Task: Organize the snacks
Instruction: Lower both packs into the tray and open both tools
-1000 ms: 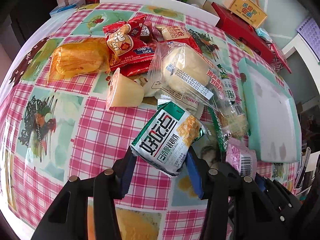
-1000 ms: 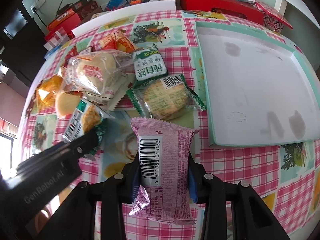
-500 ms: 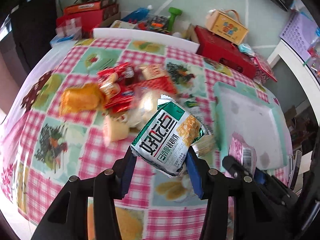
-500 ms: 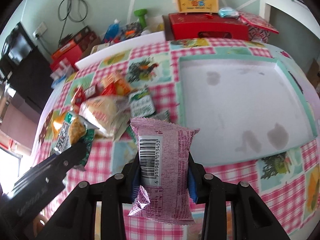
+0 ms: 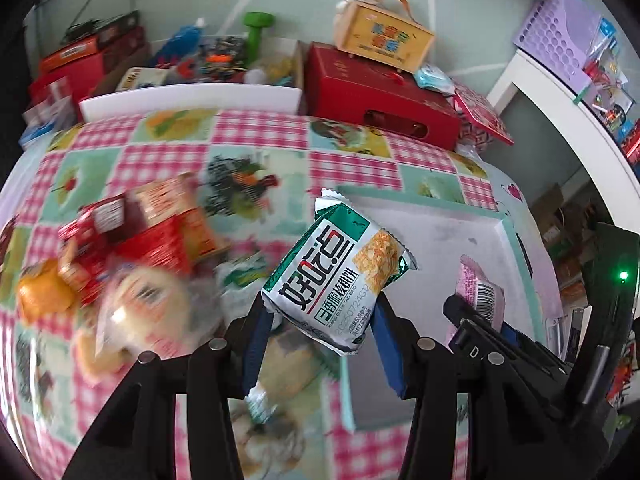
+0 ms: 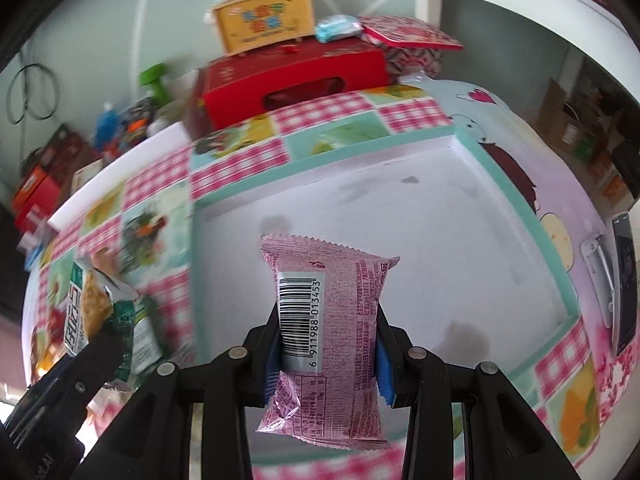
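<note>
I have the green-and-white snack packet [image 5: 338, 276] pinched between my left tongs [image 5: 320, 320], tilted, held up off the bench [image 5: 256, 132] near the left edge of the tray [image 5: 424, 204]. The pink snack packet [image 6: 326, 320] sits clamped upright in my right tongs [image 6: 326, 356], barcode facing the camera, hanging over the tray's white floor near its front rim. The tray, mint-edged, rests on the pink checked cloth of the bench. To the left lies the blurred pile of remaining snacks [image 5: 120, 260]: red wrappers, an orange one, a clear-bagged bun. Beyond the bench's far edge stand a red box [image 6: 296, 80] and, on top of it, a yellow carry case [image 6: 264, 16].
</note>
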A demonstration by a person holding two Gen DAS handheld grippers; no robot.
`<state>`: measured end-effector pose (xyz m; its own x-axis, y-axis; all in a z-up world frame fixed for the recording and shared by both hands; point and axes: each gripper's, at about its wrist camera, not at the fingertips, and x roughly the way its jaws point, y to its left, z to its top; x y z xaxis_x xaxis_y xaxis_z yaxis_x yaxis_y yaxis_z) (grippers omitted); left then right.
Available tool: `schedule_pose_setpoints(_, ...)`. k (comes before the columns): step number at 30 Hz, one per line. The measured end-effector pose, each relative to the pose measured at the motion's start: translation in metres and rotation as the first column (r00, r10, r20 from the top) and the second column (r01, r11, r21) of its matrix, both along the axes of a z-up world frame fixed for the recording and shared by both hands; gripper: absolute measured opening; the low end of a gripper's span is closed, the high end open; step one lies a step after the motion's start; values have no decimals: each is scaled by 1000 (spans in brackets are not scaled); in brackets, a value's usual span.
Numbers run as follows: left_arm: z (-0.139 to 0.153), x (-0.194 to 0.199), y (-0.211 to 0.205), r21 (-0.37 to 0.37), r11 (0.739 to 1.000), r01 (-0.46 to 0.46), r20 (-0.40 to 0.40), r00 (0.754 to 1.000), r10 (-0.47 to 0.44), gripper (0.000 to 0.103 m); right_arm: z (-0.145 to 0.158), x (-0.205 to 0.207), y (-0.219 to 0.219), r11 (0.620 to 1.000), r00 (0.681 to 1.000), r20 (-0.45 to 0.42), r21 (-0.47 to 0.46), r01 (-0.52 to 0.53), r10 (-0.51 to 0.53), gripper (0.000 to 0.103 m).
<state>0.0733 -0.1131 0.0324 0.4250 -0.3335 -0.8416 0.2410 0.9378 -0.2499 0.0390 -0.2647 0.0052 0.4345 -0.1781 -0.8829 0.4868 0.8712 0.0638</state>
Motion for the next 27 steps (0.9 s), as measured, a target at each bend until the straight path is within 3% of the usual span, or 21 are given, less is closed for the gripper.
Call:
schedule_pose_setpoints(14,-36,52,-62,2,996,93,-2,996,-93,51,-24,33,-74,985,984,-42,-47,169,-171,41)
schedule_pose_setpoints(21,-47,62,-74,-4,995,100,4,995,-100,51,-27,40,-90,981,981,-33,-38,190,-191,41)
schedule_pose_setpoints(27,-37,60,-75,-10,994,107,23,994,-107,52,-25,42,-89,983,983,-31,-40,182,-183,41)
